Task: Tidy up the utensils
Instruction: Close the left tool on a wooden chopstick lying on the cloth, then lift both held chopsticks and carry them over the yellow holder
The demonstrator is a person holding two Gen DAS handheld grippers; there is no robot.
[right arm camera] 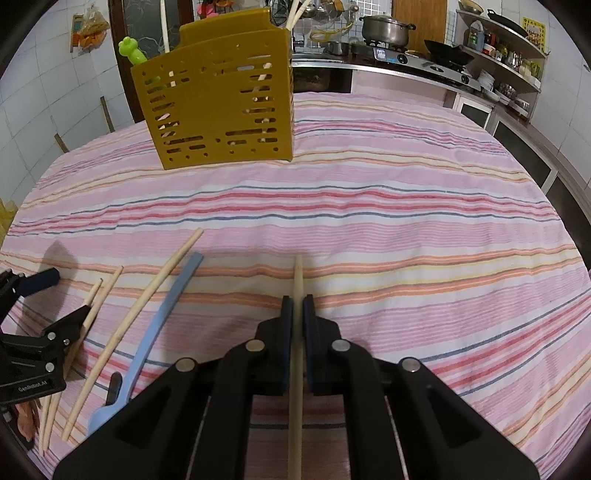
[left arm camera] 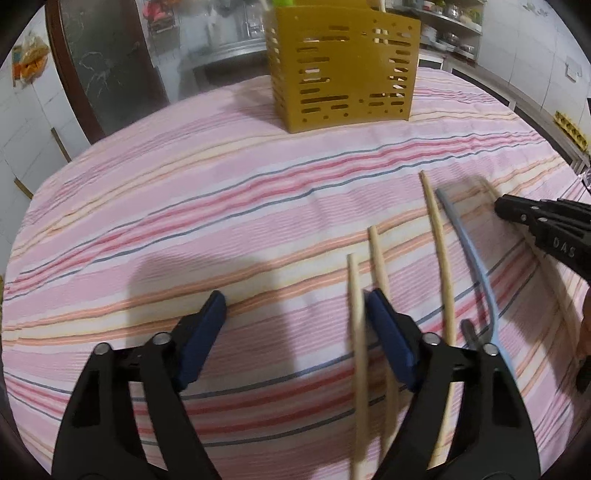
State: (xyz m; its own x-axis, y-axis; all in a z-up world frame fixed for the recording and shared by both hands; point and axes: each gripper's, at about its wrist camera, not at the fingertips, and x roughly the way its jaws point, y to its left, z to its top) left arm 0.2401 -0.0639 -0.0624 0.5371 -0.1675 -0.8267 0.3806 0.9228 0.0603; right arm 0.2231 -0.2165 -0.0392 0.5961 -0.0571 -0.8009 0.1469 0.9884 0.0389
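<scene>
A mustard slotted utensil holder stands at the far side of the striped tablecloth; it also shows in the right wrist view with chopsticks and a green utensil in it. My left gripper is open and empty, low over the cloth, its right finger beside two wooden chopsticks. A third chopstick and a blue spoon lie further right. My right gripper is shut on a wooden chopstick that runs lengthwise between its pads.
The right gripper's black body shows at the right edge of the left wrist view. A small dark utensil lies by the blue spoon. A kitchen counter with stove and pot stands behind the table.
</scene>
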